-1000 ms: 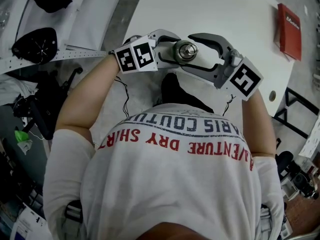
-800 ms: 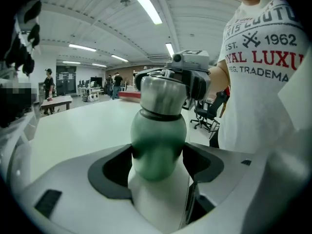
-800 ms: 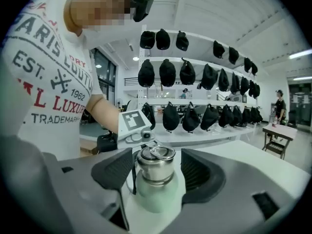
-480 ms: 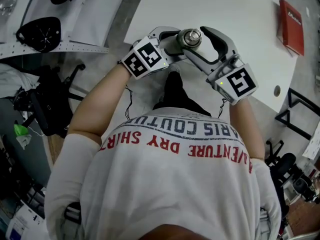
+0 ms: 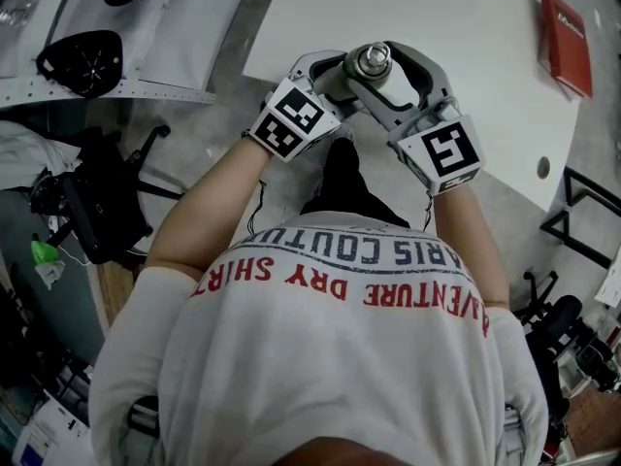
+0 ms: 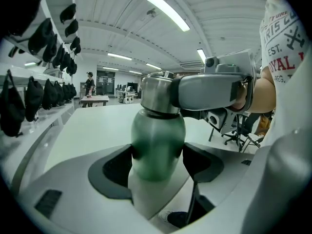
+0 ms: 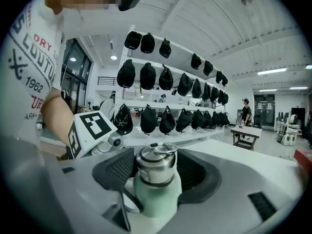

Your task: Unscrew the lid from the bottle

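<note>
I hold a green bottle [image 6: 158,140] with a shiny steel lid [image 5: 374,61] in the air before the person's chest, near the white table's [image 5: 437,8] edge. The left gripper [image 6: 158,165] is shut on the bottle's green body, both pads against its sides. The right gripper [image 7: 156,172] comes in from the other side at lid height. Its jaws are closing with the lid [image 7: 156,164] between them, the pads right beside it and not visibly pressing. In the head view, the left gripper [image 5: 340,78] and the right gripper [image 5: 380,64] meet at the lid.
A red booklet [image 5: 566,42] lies at the table's far right edge. Black bags and caps [image 5: 82,61] sit on the bench at the left, and rows of caps [image 7: 165,79] hang on a rack behind. Chair bases stand on the floor at the right.
Both grippers have swung with the bottle toward the table's edge. The right gripper has turned round the lid, from the bottle's right side toward the person.
</note>
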